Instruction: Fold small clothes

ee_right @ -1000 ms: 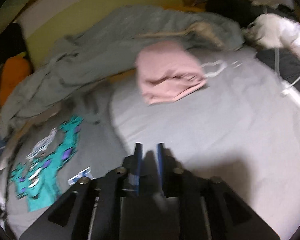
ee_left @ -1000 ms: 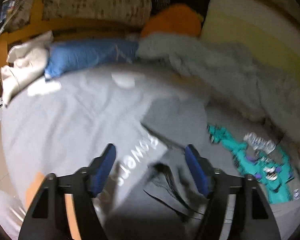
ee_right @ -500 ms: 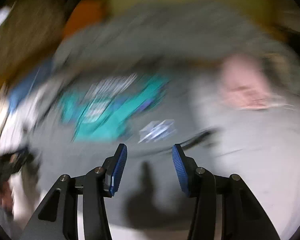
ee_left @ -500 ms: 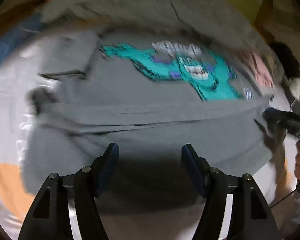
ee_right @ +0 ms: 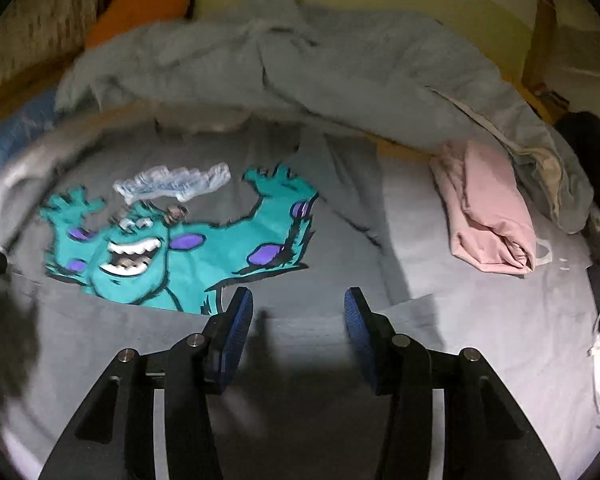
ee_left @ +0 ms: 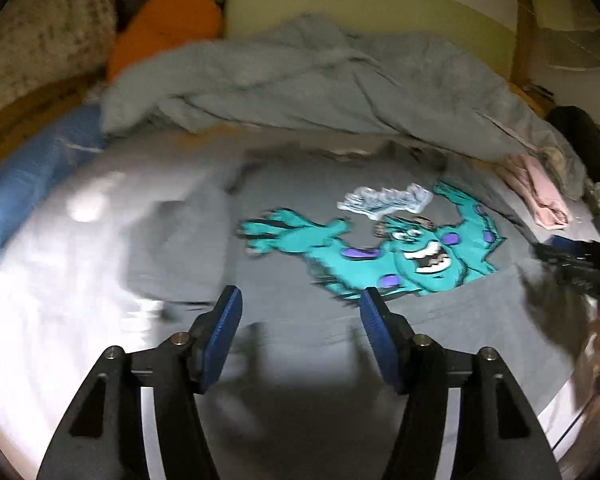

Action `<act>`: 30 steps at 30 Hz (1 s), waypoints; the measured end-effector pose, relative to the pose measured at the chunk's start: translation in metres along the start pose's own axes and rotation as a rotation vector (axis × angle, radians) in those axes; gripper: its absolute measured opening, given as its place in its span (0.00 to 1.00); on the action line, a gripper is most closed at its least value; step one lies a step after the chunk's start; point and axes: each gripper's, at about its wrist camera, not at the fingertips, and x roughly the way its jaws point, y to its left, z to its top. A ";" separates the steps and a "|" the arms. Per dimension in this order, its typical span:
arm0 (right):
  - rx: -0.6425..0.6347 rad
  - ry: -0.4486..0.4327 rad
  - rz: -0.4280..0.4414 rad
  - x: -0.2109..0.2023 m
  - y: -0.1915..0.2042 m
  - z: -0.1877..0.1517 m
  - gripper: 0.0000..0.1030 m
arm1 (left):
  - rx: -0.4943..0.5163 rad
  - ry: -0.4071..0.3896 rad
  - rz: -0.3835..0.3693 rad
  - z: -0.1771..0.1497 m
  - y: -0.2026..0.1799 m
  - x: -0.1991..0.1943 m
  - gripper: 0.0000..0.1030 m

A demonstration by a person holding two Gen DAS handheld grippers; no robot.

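The grey cotton T-shirt with a teal furry monster print (ee_right: 172, 240) lies spread on the bed's pale grey sheet (ee_right: 480, 320), print side up, and its bottom hem appears to have been turned up over the lower body: a straight fold edge cuts across the monster's lower half in both wrist views. That would put the fold at an early stage, in my judgement, with the sleeves and sides still to bring in and the final halving still to do; the sleeve at the shirt's left side looks loosely bunched. A folded pink garment (ee_right: 488, 216) lies beside the shirt on the right, near the rumpled grey-blue duvet (ee_right: 340, 64), and looks already finished. The left gripper (ee_left: 300, 304) hovers over the folded-up band, jaws spread wide and empty, with the print just beyond its fingertips. The right gripper (ee_right: 298, 304) is likewise wide apart and holding nothing, poised above the folded band near the shirt's right corner, the monster print ahead and to its left. Neither gripper touches the fabric, as far as I can tell.
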 end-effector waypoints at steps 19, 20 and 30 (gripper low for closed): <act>0.346 0.026 0.059 -0.070 -0.132 -0.123 0.62 | -0.211 0.176 0.041 -0.096 0.076 -0.032 0.05; 0.362 0.035 0.070 -0.068 -0.132 -0.126 0.61 | -0.206 0.165 0.048 -0.097 0.075 -0.035 0.05; 0.362 0.103 0.193 -0.052 -0.113 -0.136 0.14 | -0.227 0.163 0.146 -0.114 0.082 -0.044 0.05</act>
